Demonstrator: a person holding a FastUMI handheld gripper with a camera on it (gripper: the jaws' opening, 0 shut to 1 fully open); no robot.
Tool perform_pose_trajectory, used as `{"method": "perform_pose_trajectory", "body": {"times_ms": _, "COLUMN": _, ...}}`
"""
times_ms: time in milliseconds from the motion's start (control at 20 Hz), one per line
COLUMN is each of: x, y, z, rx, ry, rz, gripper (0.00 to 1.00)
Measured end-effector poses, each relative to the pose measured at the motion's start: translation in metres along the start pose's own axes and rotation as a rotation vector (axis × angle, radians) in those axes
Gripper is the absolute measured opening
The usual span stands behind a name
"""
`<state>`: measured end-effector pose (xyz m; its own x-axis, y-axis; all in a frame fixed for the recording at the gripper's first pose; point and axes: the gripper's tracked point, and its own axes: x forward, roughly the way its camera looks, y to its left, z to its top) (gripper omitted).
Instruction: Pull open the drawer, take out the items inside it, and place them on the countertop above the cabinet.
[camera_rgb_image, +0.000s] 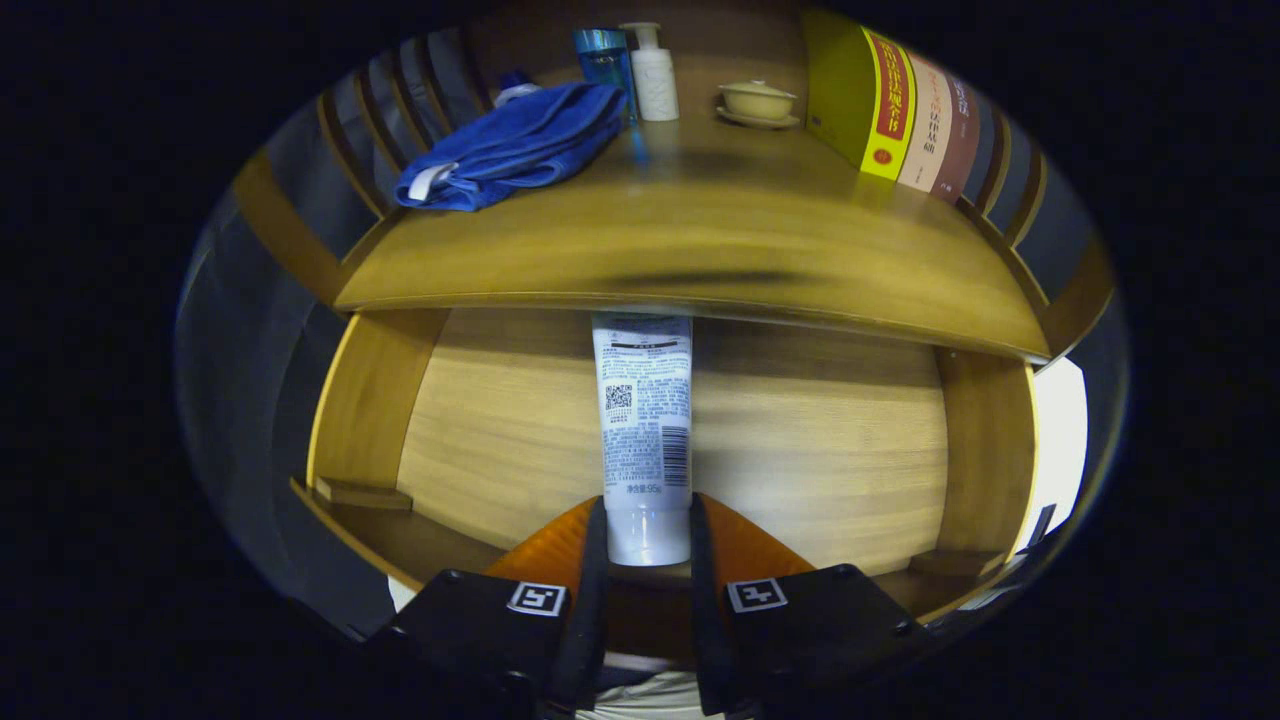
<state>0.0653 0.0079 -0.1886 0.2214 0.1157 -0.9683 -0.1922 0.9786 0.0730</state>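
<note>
The drawer (480, 420) stands pulled open below me, its pale wooden floor showing under the countertop (700, 250). A white tube (642, 420) with printed text reaches from under the countertop's front edge down to my fingers. Its capped end sits between them, and both fingers press against its sides. My gripper (648, 535) is shut on that cap end. The tube's far end is hidden by the countertop's edge. I cannot tell whether the tube rests on the drawer floor or hangs just above it.
On the countertop lie a folded blue towel (515, 145), a blue bottle (603, 55), a white pump bottle (654, 75), a lidded cream bowl on a saucer (757, 100) and upright books (905, 110). Slatted wooden rails (380, 110) flank the countertop. The drawer's side walls (985, 450) stand left and right.
</note>
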Motion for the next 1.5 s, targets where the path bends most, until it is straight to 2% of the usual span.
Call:
{"method": "perform_pose_trajectory", "body": {"times_ms": 150, "x": -0.027, "y": 0.007, "z": -0.007, "rx": -0.011, "ry": 0.014, "rz": 0.029, "gripper": 0.45}}
{"method": "perform_pose_trajectory", "body": {"times_ms": 400, "x": -0.067, "y": 0.012, "z": -0.017, "rx": -0.045, "ry": -0.036, "rz": 0.006, "gripper": 0.45}}
{"method": "perform_pose_trajectory", "body": {"times_ms": 600, "x": -0.089, "y": 0.017, "z": 0.034, "rx": -0.032, "ry": -0.176, "rz": 0.006, "gripper": 0.45}}
{"method": "perform_pose_trajectory", "body": {"times_ms": 750, "x": -0.083, "y": 0.006, "z": 0.089, "rx": 0.016, "ry": -0.236, "rz": -0.054, "gripper": 0.45}}
{"method": "perform_pose_trajectory", "body": {"times_ms": 1000, "x": -0.044, "y": 0.002, "z": 0.157, "rx": 0.068, "ry": -0.249, "rz": -0.090, "gripper": 0.45}}
{"method": "perform_pose_trajectory", "body": {"times_ms": 1250, "x": 0.001, "y": -0.006, "z": 0.168, "rx": 0.133, "ry": -0.182, "rz": -0.140, "gripper": 0.45}}
{"method": "perform_pose_trajectory", "body": {"times_ms": 1500, "x": 0.011, "y": -0.017, "z": 0.173, "rx": 0.166, "ry": -0.190, "rz": -0.166, "gripper": 0.45}}
